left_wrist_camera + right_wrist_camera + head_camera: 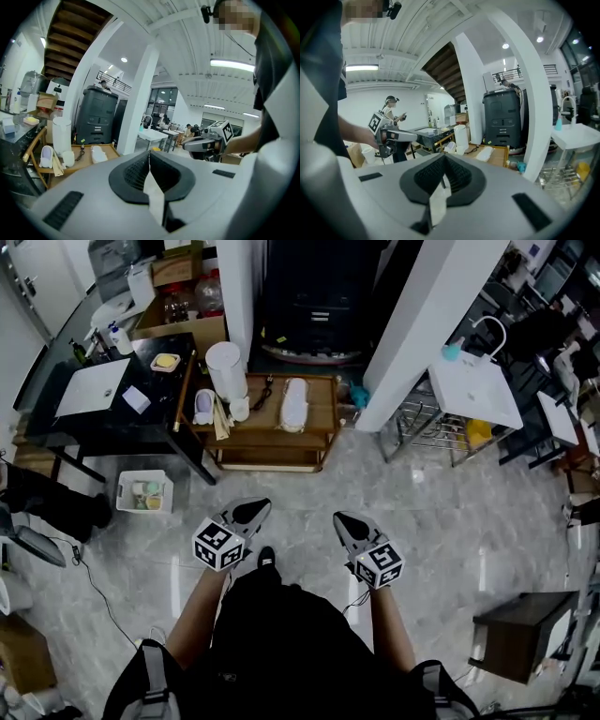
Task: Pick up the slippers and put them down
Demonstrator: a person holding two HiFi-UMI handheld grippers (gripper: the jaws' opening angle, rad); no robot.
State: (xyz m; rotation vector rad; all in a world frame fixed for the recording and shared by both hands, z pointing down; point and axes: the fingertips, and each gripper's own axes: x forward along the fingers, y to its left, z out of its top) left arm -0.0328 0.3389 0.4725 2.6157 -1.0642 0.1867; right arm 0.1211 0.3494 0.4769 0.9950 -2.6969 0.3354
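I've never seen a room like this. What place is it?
Likely an open-plan workshop or lab: black desk, low wooden table holding a white slipper, white freestanding sink.

**Q:** Where does the head camera sit?

**A:** High above the person, looking steeply down past the left gripper [255, 512] and the right gripper [343, 519] to the grey floor [450, 512] ahead of them.

**Q:** And the other two?

**A:** Each rides close behind its own jaws and looks out along them, nearly level. All three views share the wooden table [322, 413] and white pillar [422, 324] well ahead of the tips. Each gripper camera also catches the other gripper beside it.
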